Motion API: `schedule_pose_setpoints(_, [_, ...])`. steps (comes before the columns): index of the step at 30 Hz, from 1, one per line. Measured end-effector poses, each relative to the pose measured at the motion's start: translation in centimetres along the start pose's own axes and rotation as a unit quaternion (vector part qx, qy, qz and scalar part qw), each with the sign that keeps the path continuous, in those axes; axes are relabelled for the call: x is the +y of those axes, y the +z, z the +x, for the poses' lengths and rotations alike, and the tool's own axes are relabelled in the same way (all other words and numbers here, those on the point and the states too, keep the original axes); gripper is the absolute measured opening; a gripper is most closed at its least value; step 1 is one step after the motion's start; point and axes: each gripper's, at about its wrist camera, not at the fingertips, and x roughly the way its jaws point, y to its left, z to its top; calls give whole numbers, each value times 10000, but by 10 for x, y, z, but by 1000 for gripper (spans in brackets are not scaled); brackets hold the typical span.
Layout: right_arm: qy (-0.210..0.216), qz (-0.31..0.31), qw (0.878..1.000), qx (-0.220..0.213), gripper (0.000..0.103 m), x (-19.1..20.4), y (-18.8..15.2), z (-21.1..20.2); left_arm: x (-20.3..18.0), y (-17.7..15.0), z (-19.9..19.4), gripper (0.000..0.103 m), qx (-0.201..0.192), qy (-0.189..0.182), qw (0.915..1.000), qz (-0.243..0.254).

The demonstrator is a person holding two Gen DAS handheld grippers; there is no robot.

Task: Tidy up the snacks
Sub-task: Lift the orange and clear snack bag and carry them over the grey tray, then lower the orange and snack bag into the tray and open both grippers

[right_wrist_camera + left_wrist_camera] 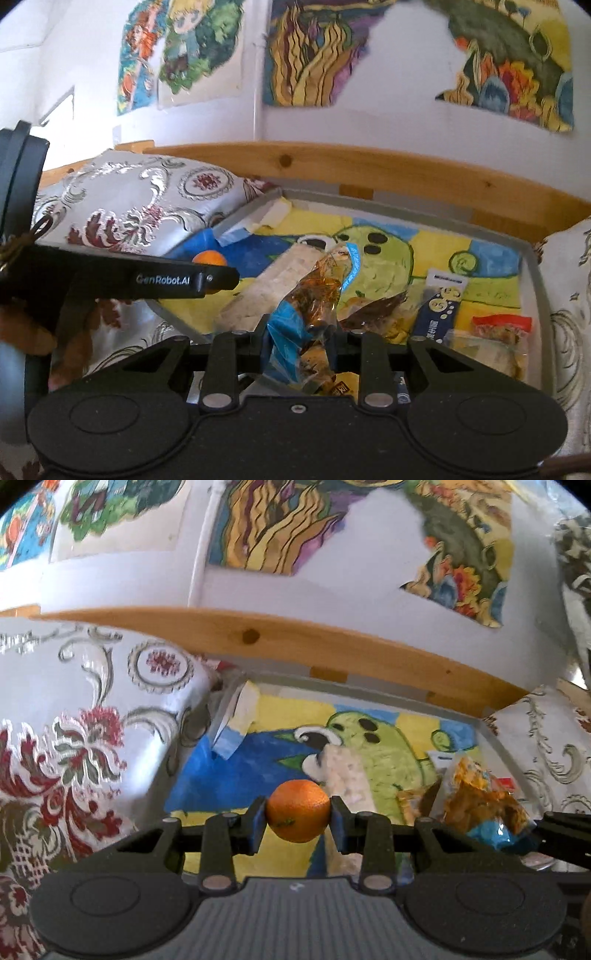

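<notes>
An orange (298,810) is clamped between the fingers of my left gripper (298,821), held above the grey tray (491,734) with its painted parrot liner. In the right wrist view the same orange (209,257) peeks out behind the left gripper's black body. My right gripper (298,341) is shut on a clear orange-and-blue snack bag (310,302), which stands up between its fingers over the tray (533,280). That bag (484,805) also appears at the right of the left wrist view. A long white snack pack (269,288) lies in the tray behind it.
Further packets lie in the tray's right part: a dark blue sachet (439,306), a red-topped clear bag (498,332), a brown wrapper (376,310). Patterned cushions (74,720) flank the tray. A wooden rail (295,642) and a wall with paintings stand behind.
</notes>
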Motion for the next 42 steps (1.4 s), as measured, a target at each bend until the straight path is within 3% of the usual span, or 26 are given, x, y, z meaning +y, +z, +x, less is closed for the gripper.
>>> schedule_pose_setpoints(10, [-88,-74,9996,250,35,3,-2,19,13,-8,14,40,202,22,9995,-252])
schedule_pose_setpoints(18, [-183,-47,9996,188,59,2,0,16,11,-9,14,42,206,-78,9995,-230])
schedule_pose_setpoints(25, [-312,59,9995,-11,74,-4,4,2,17,-5,9,64,190,-67,9982,-566])
schedule_pose_setpoints(33, [-566,39,9975,-426,98,-7,7,-29,13,-1,-17,100,-107,115,9982,-575])
schedule_pose_setpoints(42, [-850,-80,9925,-878,102,-2,7,-75,10,-3,-57,103,-368,388,9972,-524])
